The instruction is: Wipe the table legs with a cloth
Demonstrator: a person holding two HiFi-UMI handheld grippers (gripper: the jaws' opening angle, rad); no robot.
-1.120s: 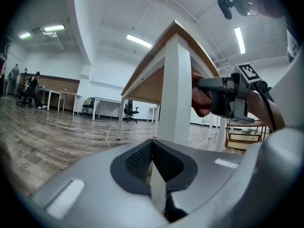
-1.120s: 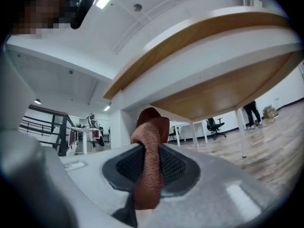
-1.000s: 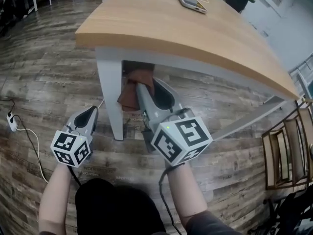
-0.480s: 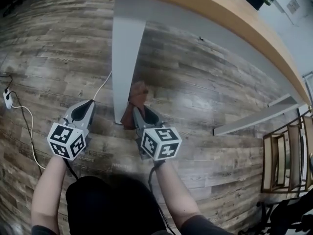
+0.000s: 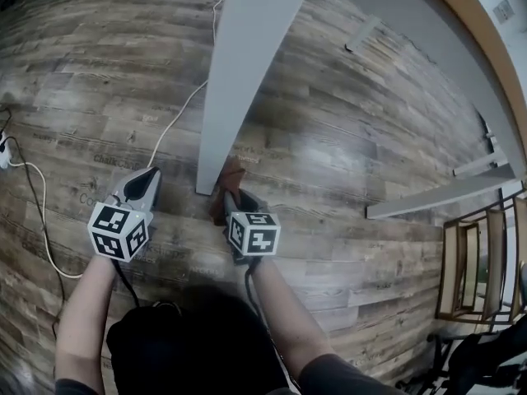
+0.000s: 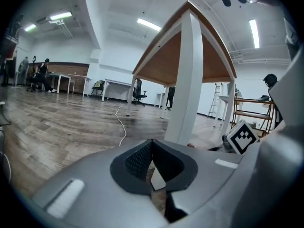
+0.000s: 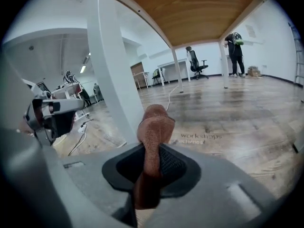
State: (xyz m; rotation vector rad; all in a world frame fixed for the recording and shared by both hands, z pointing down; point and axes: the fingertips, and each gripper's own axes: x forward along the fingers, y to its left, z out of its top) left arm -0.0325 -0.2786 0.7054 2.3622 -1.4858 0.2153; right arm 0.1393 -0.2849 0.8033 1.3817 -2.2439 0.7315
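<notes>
The grey-white table leg (image 5: 235, 72) runs down to its foot on the wood floor. My right gripper (image 5: 230, 196) is shut on a brown cloth (image 5: 230, 175), which lies against the right side of the leg's foot. In the right gripper view the cloth (image 7: 154, 125) sticks up out of the jaws of the right gripper (image 7: 152, 148), with the leg (image 7: 111, 65) just to its left. My left gripper (image 5: 152, 175) is low at the left of the leg, shut and empty. The left gripper view has the leg (image 6: 187, 80) rising ahead of the left gripper (image 6: 151, 142).
A white cable (image 5: 177, 122) runs across the floor behind the leg, and a second cord (image 5: 37, 212) trails at the left. A wooden chair (image 5: 478, 270) stands at the right. Another grey table bar (image 5: 436, 200) lies at the right. People stand far off (image 7: 236, 46).
My right gripper has carried the cloth down the leg, from just under the tabletop to the foot at the floor. The left gripper stayed beside the leg.
</notes>
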